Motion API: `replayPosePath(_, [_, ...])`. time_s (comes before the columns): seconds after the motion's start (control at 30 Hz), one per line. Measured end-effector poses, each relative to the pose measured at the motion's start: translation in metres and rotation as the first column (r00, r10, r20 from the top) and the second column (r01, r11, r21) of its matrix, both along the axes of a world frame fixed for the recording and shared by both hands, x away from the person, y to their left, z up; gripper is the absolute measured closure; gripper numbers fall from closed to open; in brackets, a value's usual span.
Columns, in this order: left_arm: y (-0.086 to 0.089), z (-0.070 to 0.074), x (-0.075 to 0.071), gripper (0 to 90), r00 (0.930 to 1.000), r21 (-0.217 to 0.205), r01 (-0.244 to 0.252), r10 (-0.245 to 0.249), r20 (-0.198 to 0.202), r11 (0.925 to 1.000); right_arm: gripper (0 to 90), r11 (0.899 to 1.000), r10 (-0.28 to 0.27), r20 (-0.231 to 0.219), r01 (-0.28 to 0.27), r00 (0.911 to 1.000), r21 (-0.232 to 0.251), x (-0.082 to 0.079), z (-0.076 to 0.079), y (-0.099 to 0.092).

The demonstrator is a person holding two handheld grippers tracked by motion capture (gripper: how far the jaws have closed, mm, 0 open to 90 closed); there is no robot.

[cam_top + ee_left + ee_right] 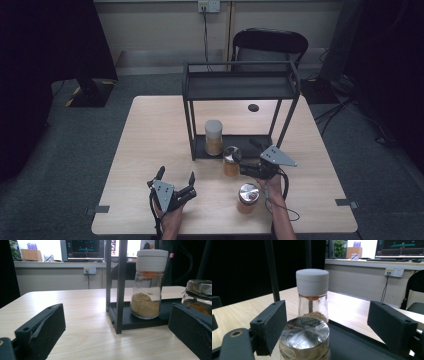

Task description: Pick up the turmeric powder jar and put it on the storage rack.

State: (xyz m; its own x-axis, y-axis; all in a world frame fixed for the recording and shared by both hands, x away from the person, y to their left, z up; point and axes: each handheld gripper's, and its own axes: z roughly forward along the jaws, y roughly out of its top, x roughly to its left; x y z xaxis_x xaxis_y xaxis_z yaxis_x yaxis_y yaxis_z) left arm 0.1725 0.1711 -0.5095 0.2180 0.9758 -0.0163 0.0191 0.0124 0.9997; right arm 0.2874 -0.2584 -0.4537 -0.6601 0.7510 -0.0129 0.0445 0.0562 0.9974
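The right gripper (241, 155) has its jaws open on both sides of the shiny-lid jar (305, 340), which stands on the table (150, 150) by the black rack (240, 85), and a crooked squeeze could tip it over.

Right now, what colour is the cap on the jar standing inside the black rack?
Pale grey, nearly white. The cap on the jar shows best in the left gripper view.
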Motion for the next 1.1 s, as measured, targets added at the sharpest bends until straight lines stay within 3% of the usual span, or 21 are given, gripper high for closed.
replayPosePath(0.67, [0.000, 0.000, 0.000, 0.6, 1.0000, 0.000, 0.001, -0.001, 0.001, 1.0000, 19.9, 0.992, 0.127, -0.022, -0.128, 0.9916, -0.005, 0.020, -0.009, -0.006])
replayPosePath(1.1, [0.000, 0.000, 0.000, 0.6, 1.0000, -0.001, 0.002, -0.002, 0.001, 1.0000, 23.1, 0.988, 0.151, -0.036, -0.152, 0.9878, -0.008, 0.022, -0.012, -0.006])
